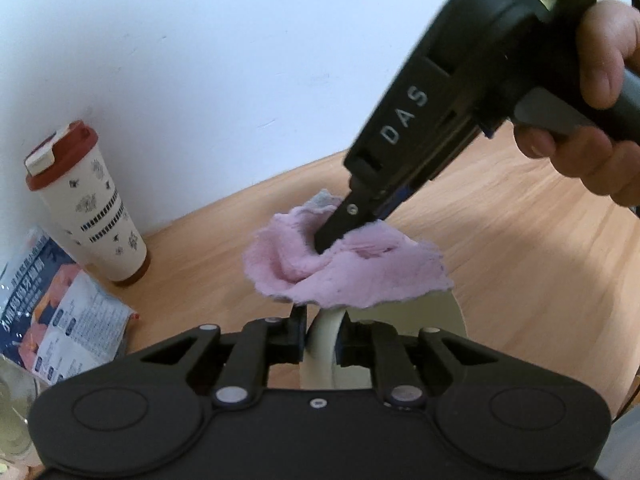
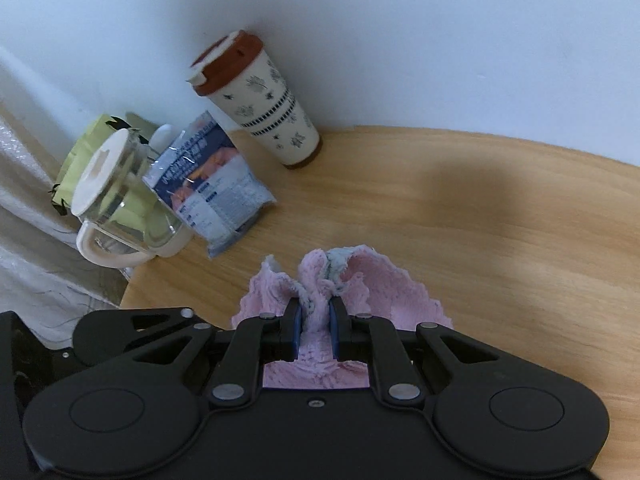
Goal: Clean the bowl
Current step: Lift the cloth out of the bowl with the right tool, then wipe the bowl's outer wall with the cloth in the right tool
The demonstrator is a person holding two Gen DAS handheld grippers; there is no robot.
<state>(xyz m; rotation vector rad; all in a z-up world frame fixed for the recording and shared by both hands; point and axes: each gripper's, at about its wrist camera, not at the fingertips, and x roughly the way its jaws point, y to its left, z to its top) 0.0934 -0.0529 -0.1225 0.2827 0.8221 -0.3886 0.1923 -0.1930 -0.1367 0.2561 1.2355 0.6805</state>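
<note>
- The left gripper (image 1: 320, 338) is clamping the rim of a cream bowl (image 1: 420, 316); its fingers are closing on the smooth curved wall, which is standing nearly on edge above the wooden table (image 1: 520, 240).
- The right gripper (image 2: 314, 330) is pinching a fluffy pink cloth (image 2: 384, 300) and pressing it into the bowl.
- The cloth (image 1: 344, 268) is hiding most of the bowl, so its opening direction is hard to make out.
- A patterned cup (image 2: 260, 104) with a brown lid is standing near the table's far edge, beside a snack packet (image 2: 212, 180) and a glass jug (image 2: 116, 196).
</note>
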